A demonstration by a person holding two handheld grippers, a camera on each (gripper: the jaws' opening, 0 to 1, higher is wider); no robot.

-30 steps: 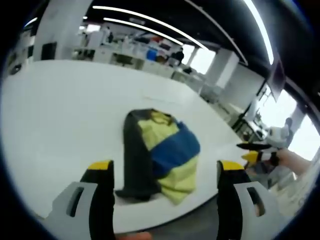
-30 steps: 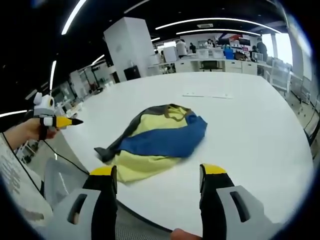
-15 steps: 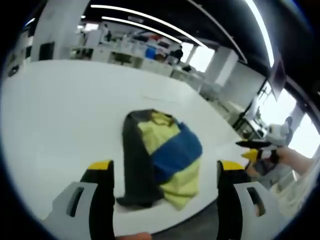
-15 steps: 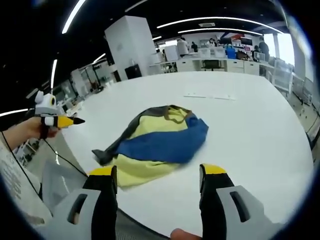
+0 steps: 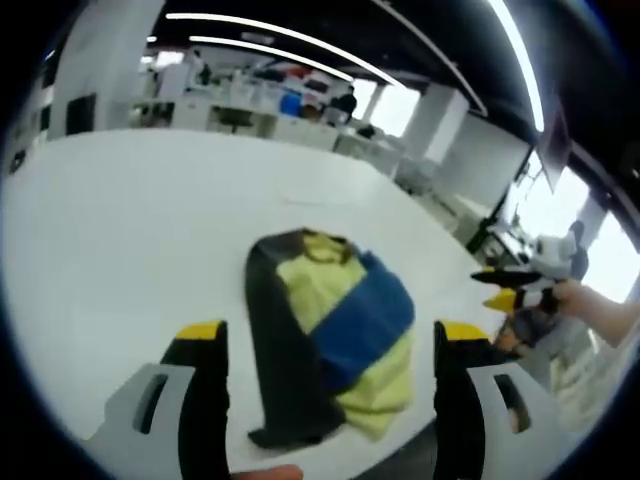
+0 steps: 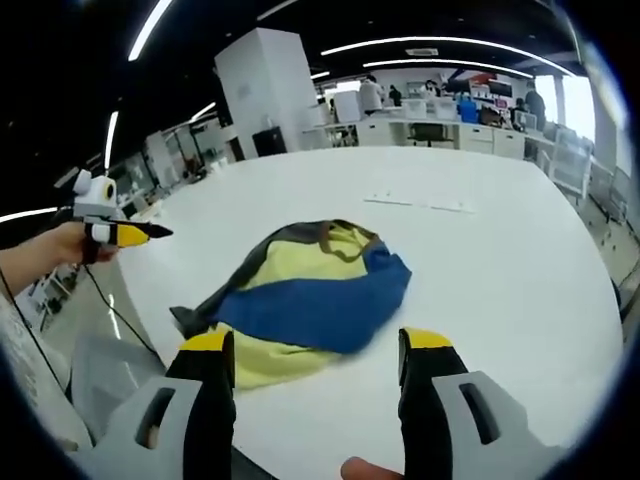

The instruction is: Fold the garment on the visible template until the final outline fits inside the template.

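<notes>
Folding is not yet begun: garment [image 6: 300, 295] lies bunched near the table [image 6: 500, 260] edge. Both grippers (left gripper [image 5: 325, 345], right gripper [image 6: 316, 350]) hang above with fingers apart, holding nothing. Next move probably calls for spreading it flat.

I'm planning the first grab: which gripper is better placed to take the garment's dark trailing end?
Probably left: the dark end lies between its open jaws, while it sits off to the right gripper's side.
</notes>
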